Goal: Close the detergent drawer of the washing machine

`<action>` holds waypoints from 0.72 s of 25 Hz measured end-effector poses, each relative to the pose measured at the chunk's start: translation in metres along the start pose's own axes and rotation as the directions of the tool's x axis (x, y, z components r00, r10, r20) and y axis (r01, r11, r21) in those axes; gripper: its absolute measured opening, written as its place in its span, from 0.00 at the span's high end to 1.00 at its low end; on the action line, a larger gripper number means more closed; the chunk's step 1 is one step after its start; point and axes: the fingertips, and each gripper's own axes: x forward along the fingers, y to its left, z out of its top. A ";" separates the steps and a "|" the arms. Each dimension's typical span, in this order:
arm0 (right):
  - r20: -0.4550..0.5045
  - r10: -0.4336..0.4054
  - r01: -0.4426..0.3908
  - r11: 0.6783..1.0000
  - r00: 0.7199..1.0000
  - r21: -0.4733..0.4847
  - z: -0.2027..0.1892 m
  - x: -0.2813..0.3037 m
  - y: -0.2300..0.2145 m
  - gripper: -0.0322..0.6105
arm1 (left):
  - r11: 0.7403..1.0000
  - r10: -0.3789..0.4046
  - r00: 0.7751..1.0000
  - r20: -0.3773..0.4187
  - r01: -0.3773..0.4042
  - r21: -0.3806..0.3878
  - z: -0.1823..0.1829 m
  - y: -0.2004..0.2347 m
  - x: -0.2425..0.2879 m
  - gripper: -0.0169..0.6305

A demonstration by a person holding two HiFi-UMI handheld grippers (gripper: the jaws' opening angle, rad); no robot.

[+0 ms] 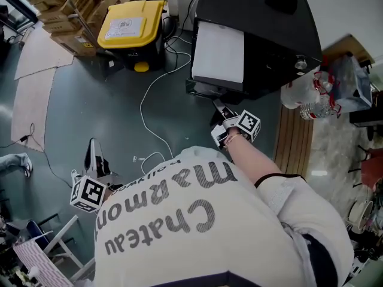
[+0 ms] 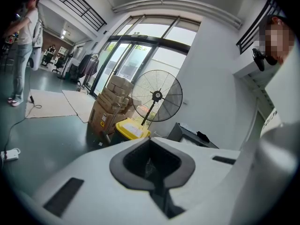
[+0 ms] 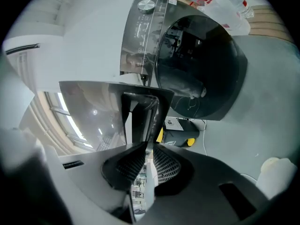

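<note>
left gripper (image 2: 152,172) hangs low at the person's left side over the floor (image 1: 119,112), jaws pressed together with nothing in them, pointing off toward the room. over to the right gripper (image 3: 146,146): arm stretched out, jaws pinching the thin front edge of the drawer (image 3: 140,109), one meshed pad on each side of it. the drawer is pulled out of the washer (image 3: 201,64), sticking toward the person from the front, next to the control panel with its knob (image 3: 146,4); the round dark door is beside it. a white cable (image 1: 149,106) snakes over the floor. further back, left of the washer, a yellow bin (image 1: 128,23), then stacked boxes (image 1: 66,11) and a big fan (image 2: 157,96) by the windows.
</note>
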 end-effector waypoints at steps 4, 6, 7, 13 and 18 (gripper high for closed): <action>-0.001 0.004 -0.004 1.000 1.000 0.004 0.005 0.005 0.002 0.84 | 1.000 0.004 1.000 -0.003 -0.004 -0.005 -0.003 -0.004 0.000 0.96; -0.004 0.004 -0.004 1.000 1.000 0.002 0.008 0.005 0.001 0.84 | 1.000 0.005 1.000 0.000 -0.005 -0.014 -0.005 -0.006 -0.001 0.96; -0.007 0.002 -0.002 1.000 1.000 0.000 0.009 0.005 0.001 0.84 | 1.000 0.005 1.000 0.000 -0.005 -0.018 -0.006 -0.006 -0.001 0.96; -0.029 0.000 0.000 1.000 1.000 0.003 0.018 0.019 0.003 0.84 | 0.999 0.022 0.999 0.025 -0.021 -0.042 -0.005 -0.010 0.002 0.96; -0.037 0.000 0.000 1.000 0.999 -0.002 0.032 0.035 0.006 0.84 | 0.999 0.035 0.998 0.054 -0.033 -0.037 -0.003 -0.015 0.007 0.96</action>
